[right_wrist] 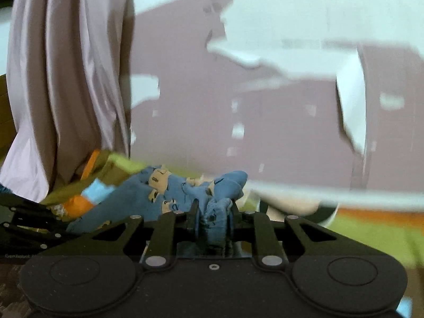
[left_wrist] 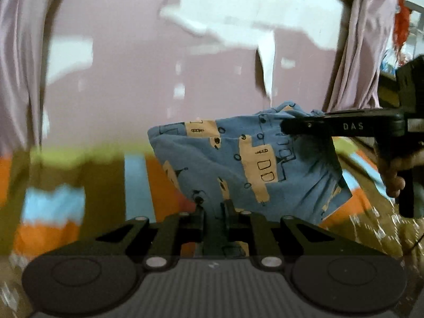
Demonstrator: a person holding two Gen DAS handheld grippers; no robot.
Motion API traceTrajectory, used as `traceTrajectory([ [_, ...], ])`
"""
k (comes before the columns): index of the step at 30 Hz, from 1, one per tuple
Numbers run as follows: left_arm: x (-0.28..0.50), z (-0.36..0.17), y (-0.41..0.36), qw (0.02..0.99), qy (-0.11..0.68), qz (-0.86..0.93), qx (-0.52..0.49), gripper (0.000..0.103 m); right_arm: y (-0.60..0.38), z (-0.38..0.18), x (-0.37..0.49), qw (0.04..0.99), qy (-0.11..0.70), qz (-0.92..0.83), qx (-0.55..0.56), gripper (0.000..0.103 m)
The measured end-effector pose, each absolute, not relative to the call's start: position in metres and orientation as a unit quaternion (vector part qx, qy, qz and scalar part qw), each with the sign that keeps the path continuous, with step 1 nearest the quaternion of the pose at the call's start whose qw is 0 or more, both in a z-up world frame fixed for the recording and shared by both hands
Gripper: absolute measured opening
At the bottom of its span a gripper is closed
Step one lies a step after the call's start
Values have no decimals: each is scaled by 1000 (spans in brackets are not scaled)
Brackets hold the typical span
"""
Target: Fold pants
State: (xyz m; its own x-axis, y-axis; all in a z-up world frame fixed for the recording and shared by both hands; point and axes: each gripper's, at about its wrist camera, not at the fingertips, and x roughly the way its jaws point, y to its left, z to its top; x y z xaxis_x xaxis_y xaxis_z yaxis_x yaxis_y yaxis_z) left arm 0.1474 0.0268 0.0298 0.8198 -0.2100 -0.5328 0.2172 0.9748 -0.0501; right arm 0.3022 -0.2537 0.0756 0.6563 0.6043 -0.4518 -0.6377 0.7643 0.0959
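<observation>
Left wrist view: pants (left_wrist: 246, 164) hung in the air, stretched between both tools, above striped bedcover (left_wrist: 137, 182).
Left gripper (left_wrist: 214, 212): pressed together on lower pants edge, cloth pinched between the fingers.
Right gripper (left_wrist: 291, 127): entered from right side, clamped on upper pants edge; bare hand (left_wrist: 394, 175) on its handle.
Pants pattern: blue with tan blocks and black line drawings.
Pants edges: left edge free and curled; lower right corner dangled loose just above bedcover.
Right wrist view: right gripper (right_wrist: 213, 212) pinched a bunched blue wad of pants (right_wrist: 169, 190) between its fingers.
Left gripper in this view: black linkage at far left edge (right_wrist: 31, 228), tips hidden.
Room to move: pink wall (left_wrist: 119, 79) well behind, blurred; open air above pants.
Side limits: pale curtain (left_wrist: 18, 79) at left, another fold at right (left_wrist: 363, 53).
Surface: bedcover (right_wrist: 371, 238) ran green and orange under the grippers, blurred.
Containers: could not tell; dark round shape by a pale object right of the fingers, too blurred.
</observation>
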Motion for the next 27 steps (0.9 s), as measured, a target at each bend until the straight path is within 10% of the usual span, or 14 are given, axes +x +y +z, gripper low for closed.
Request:
traceTrajectory([
  [6, 212, 23, 33, 951, 297, -91, -16, 19, -236, 71, 374, 915, 255, 308, -48, 25],
  [11, 251, -44, 47, 919, 394, -19, -21, 60, -222, 1, 405, 915, 326, 223, -84, 43],
  [15, 190, -34, 63, 926, 367, -1, -82, 90, -247, 7, 347, 932, 282, 222, -42, 84],
  [27, 94, -15, 45, 954, 297, -18, -26, 103, -251, 8, 167, 954, 247, 172, 10, 102],
])
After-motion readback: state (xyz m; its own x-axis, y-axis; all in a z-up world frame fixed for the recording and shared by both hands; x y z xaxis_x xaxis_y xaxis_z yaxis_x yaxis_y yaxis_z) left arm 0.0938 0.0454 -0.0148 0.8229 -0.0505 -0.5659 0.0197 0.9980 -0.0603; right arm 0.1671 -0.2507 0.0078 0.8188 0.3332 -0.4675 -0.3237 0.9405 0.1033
